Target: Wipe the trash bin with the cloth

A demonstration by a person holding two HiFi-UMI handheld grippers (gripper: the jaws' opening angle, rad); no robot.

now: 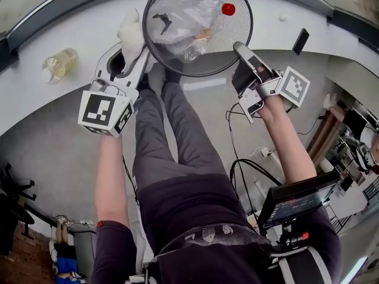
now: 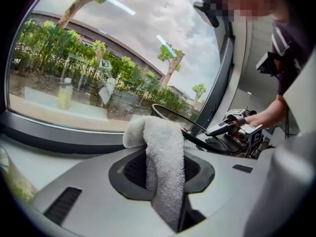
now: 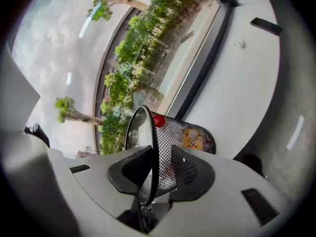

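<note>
While the black mesh trash bin (image 1: 204,67) sits at the edge of the white ledge (image 1: 89,34), the left gripper (image 1: 135,58) has its jaws pinched on a white cloth (image 1: 131,34), just beside the bin's left rim. The right gripper (image 1: 241,61) is at the right rim, its jaws apart with the rim wire in the gap. A crumpled plastic bag (image 1: 183,10) and a red-capped bottle (image 1: 228,9) lie inside.

left tool (image 1: 131,55): grey, black-white marker cube (image 1: 103,112) (right tool (image 1: 238,49) alike) | dark short-sleeved top (image 1: 195,218) | grey trousers (image 1: 177,129)
</note>
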